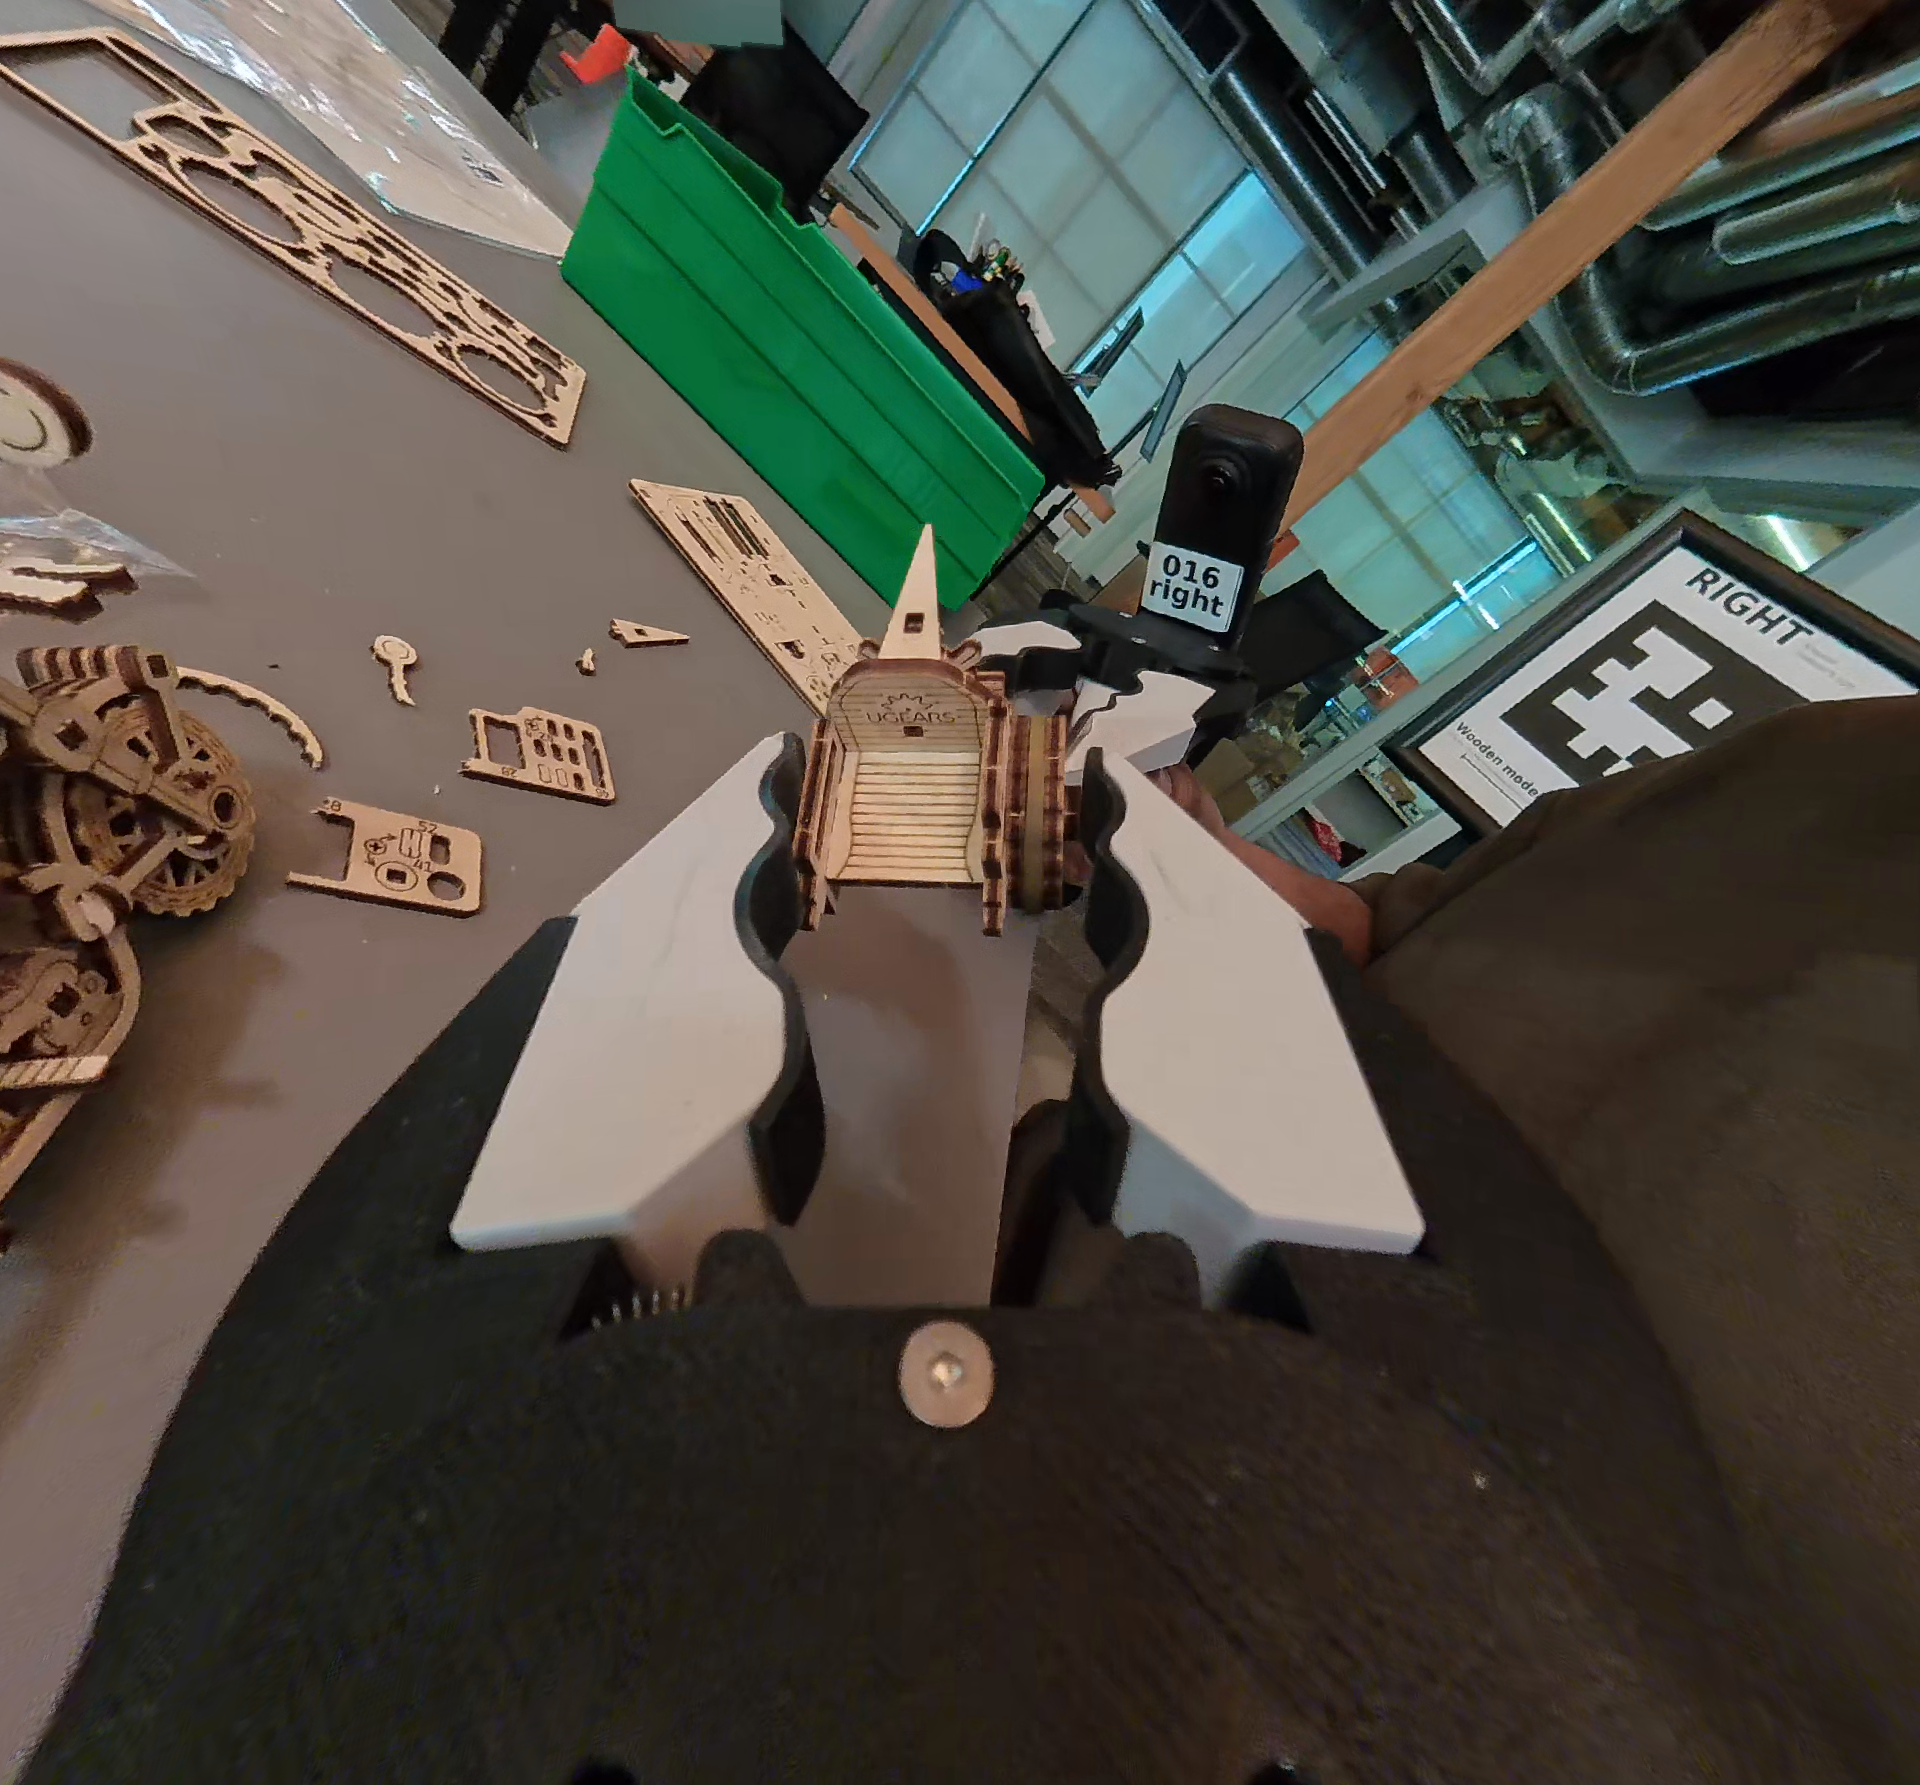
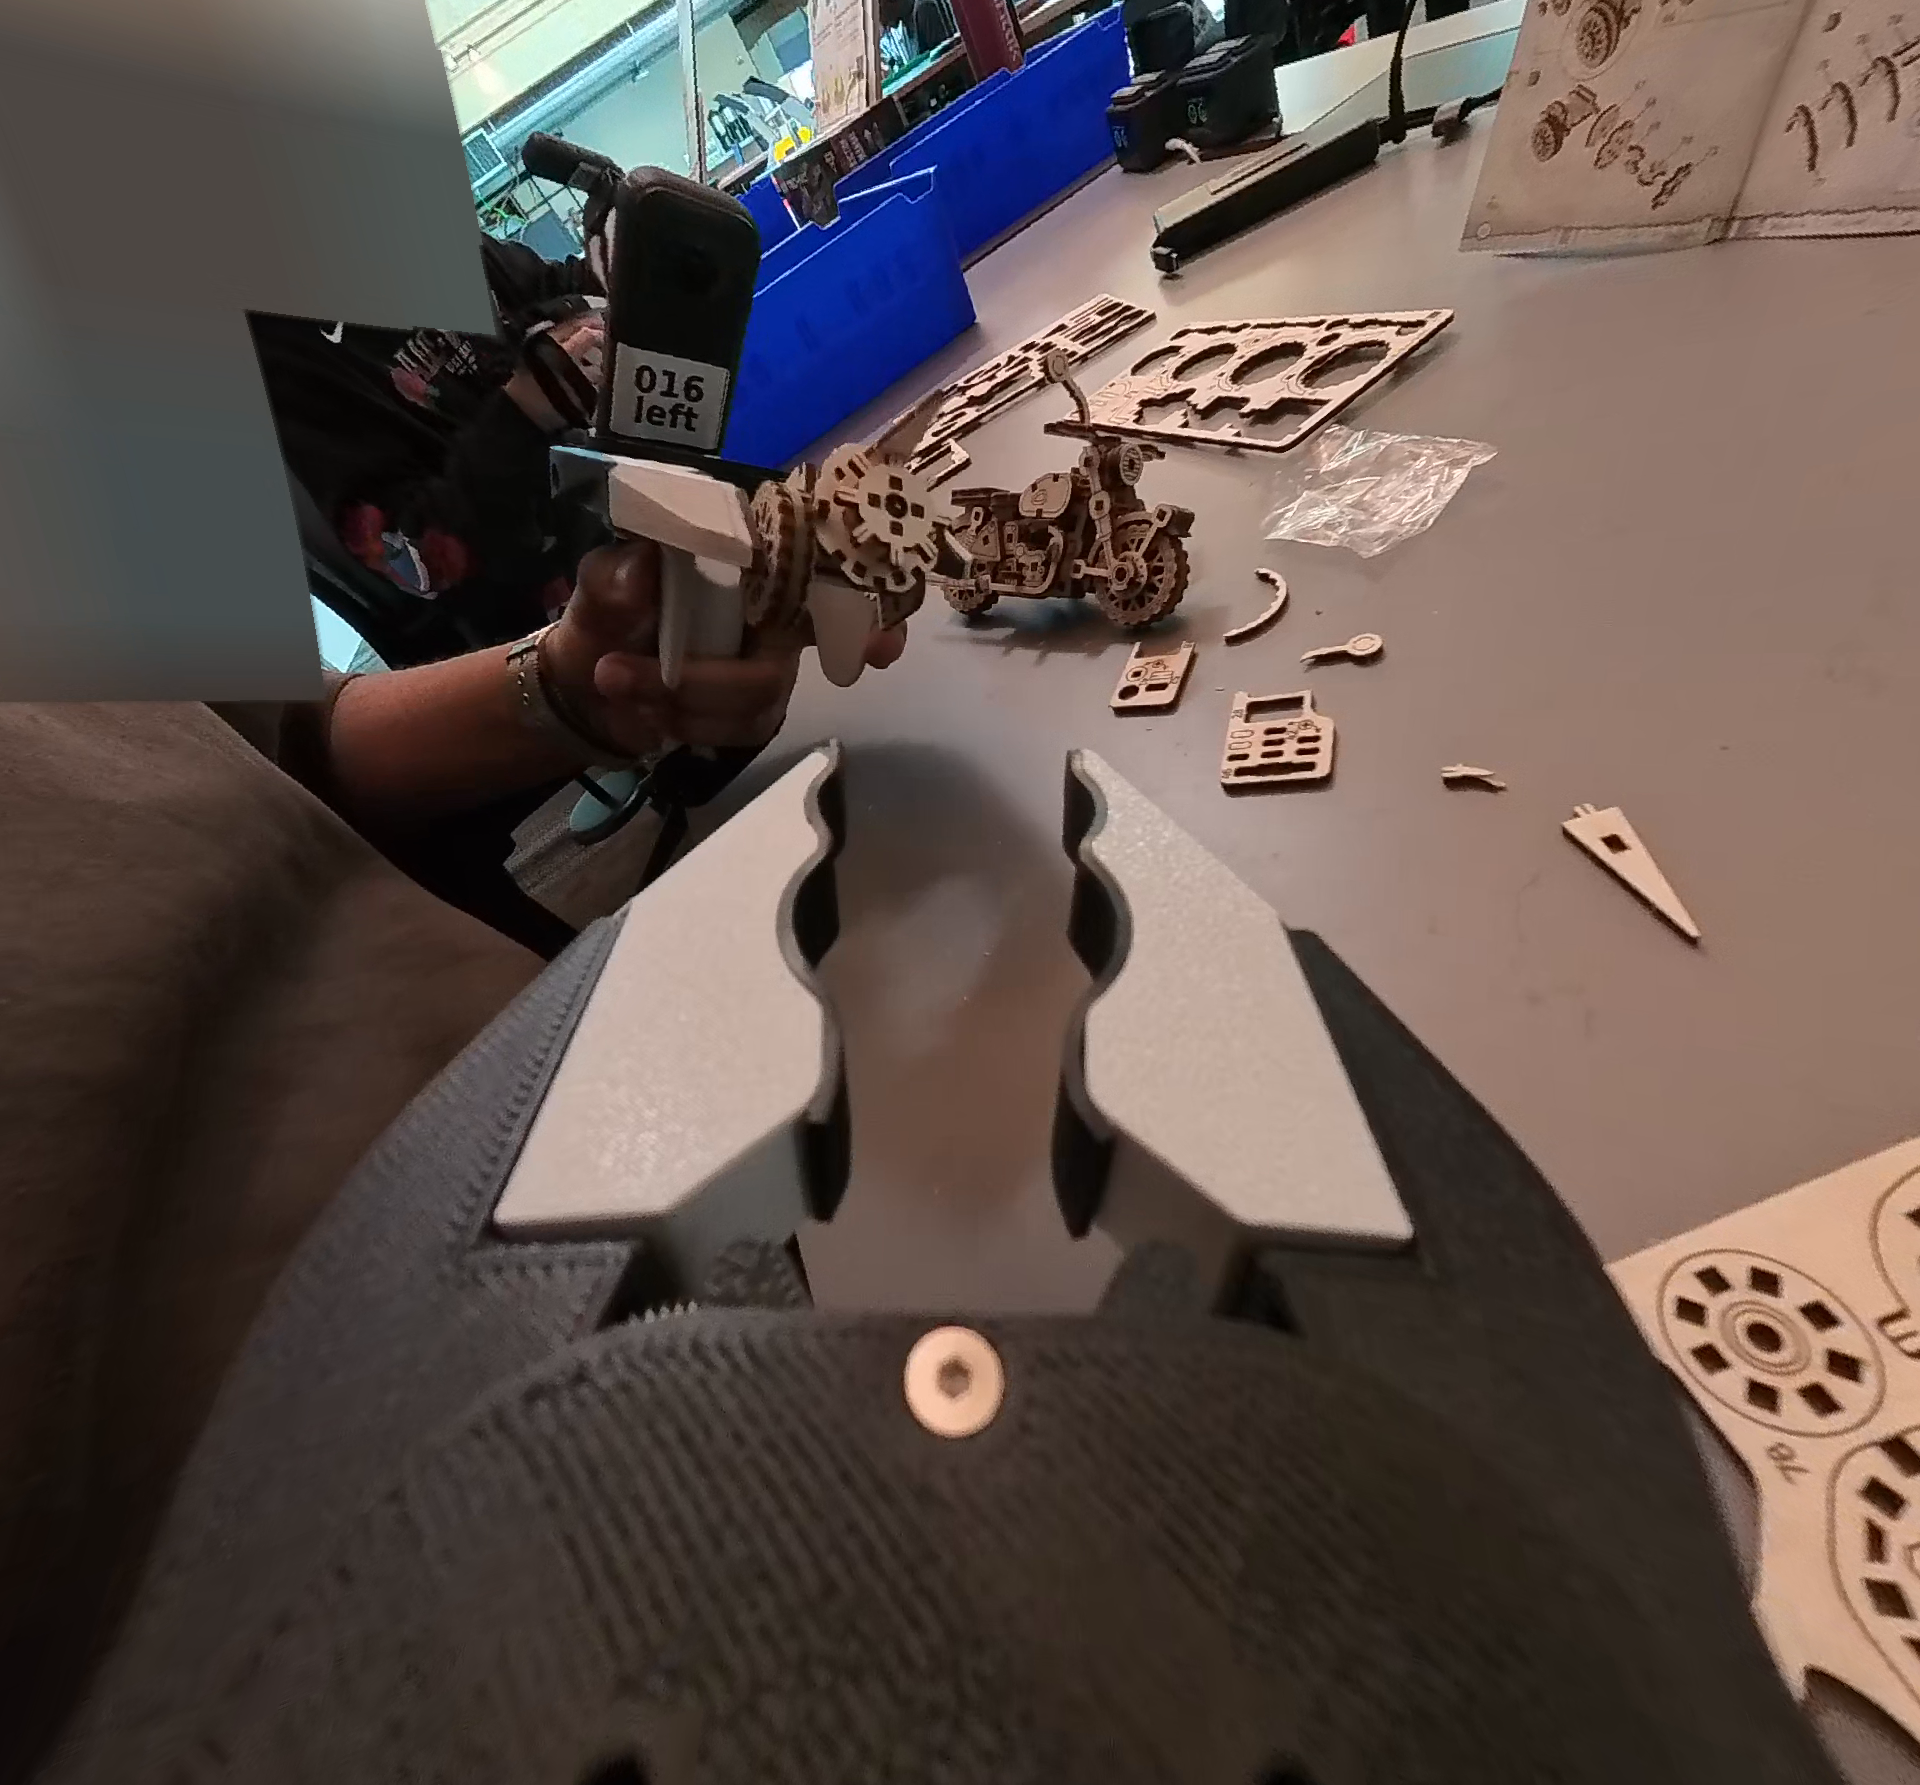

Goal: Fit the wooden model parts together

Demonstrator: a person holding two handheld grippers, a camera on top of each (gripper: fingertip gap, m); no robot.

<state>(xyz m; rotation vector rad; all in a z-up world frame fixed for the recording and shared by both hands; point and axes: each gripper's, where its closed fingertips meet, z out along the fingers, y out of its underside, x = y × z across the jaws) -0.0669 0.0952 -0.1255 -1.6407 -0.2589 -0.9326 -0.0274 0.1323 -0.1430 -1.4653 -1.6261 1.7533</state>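
Note:
My left gripper point(image 1: 935, 779) is shut on a small wooden seat-shaped assembly point(image 1: 902, 805) with slats, side gears and a pointed wooden spike point(image 1: 920, 592) standing up behind it. It holds the assembly above the grey table. In the right wrist view the left gripper point(image 2: 750, 582) shows at the left with the geared assembly point(image 2: 868, 520) in it. My right gripper point(image 2: 956, 800) is open and empty over the table. It also shows just beyond the assembly in the left wrist view point(image 1: 1091, 696). A wooden motorcycle model point(image 2: 1070, 530) stands on the table behind the assembly.
Loose parts lie on the table point(image 2: 1558, 592): a pointed triangle point(image 2: 1631, 873), two small plates point(image 2: 1278, 738), a curved strip point(image 2: 1257, 603), a key shape point(image 2: 1345, 646). Punched-out sheets point(image 2: 1278, 374), a plastic bag point(image 2: 1371, 488), blue bins point(image 2: 862, 301), a green bin point(image 1: 790, 322) and an instruction sheet point(image 2: 1714, 52) stand farther off. The left gripper's tips are roughly 7 cm from the right gripper's.

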